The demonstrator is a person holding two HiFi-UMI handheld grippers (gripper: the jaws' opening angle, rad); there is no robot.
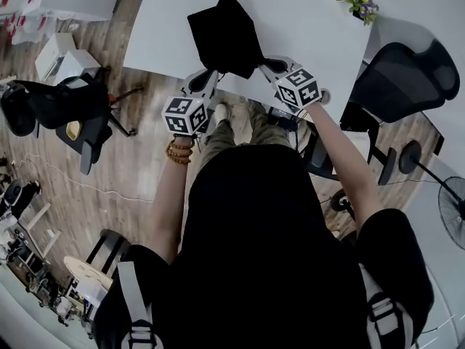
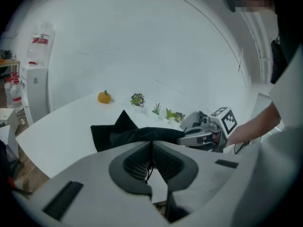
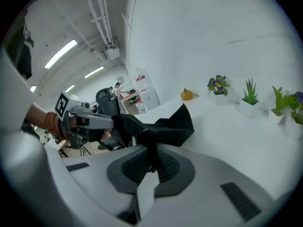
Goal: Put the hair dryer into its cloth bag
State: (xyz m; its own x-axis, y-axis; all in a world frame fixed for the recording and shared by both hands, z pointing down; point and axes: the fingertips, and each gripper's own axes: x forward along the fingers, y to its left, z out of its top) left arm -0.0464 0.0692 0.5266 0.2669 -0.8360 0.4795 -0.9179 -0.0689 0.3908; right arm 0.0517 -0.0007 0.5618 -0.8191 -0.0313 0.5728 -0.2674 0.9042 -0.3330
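The black cloth bag [image 1: 225, 35] hangs between my two grippers, above the near edge of the white table [image 1: 312, 42]. My left gripper [image 1: 211, 73] is shut on the bag's left rim, and the cloth [image 2: 124, 131] runs out from between its pads. My right gripper [image 1: 264, 65] is shut on the right rim, where a bunched fold of cloth [image 3: 163, 129] sits at its jaws. Each gripper view shows the other gripper across the bag: the right one [image 2: 204, 134] and the left one [image 3: 91, 122]. No hair dryer shows in any view.
A small orange pumpkin [image 2: 104, 97] and several little potted plants [image 2: 138, 100] stand along the table's far side. A black office chair [image 1: 403, 71] is at the right, another chair [image 1: 54, 104] at the left, and a floor fan [image 1: 454, 202] further right.
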